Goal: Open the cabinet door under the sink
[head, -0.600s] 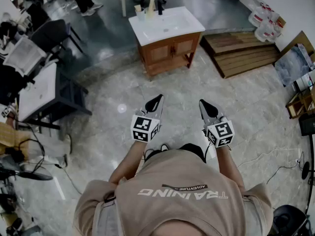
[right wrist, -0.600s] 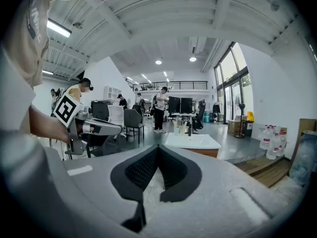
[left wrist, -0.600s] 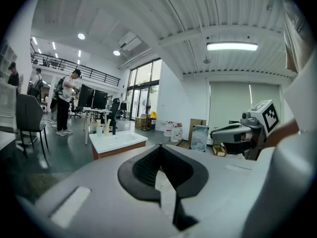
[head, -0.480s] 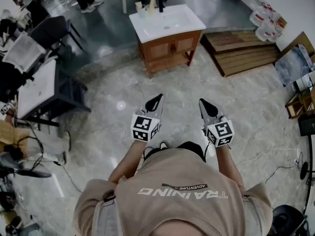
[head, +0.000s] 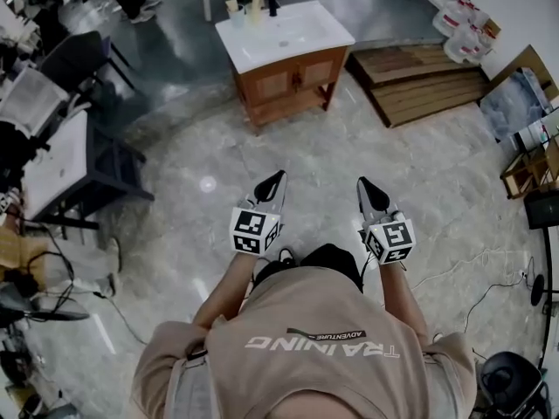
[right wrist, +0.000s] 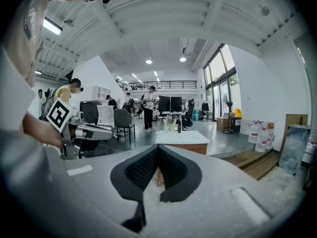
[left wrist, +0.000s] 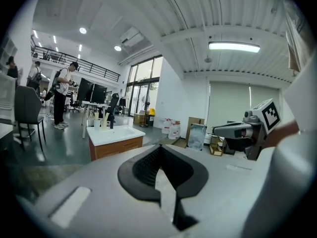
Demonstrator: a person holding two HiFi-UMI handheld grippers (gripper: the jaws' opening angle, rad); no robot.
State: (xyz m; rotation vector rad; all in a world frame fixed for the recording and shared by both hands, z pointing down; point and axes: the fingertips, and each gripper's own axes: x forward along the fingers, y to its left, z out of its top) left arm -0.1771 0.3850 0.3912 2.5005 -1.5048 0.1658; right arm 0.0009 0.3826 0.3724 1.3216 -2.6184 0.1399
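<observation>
The wooden sink cabinet (head: 284, 75) with a white basin top stands far ahead on the marble floor, both its doors (head: 297, 75) closed. It also shows small in the left gripper view, the cabinet (left wrist: 115, 142), and in the right gripper view, the cabinet (right wrist: 182, 143). My left gripper (head: 272, 182) and right gripper (head: 366, 187) are held side by side in front of my body, well short of the cabinet. Both are shut with nothing between the jaws, pointing toward it.
Wooden pallets (head: 421, 78) lie right of the cabinet, with water jugs (head: 461, 35) behind them. A dark desk (head: 74, 168) and chairs stand at the left. Cables (head: 489, 273) run over the floor at the right. Bottles (head: 247, 7) stand on the basin top. People stand in the background.
The cabinet now sits a little higher and further left in the head view. Both grippers stay shut and level in front of me.
</observation>
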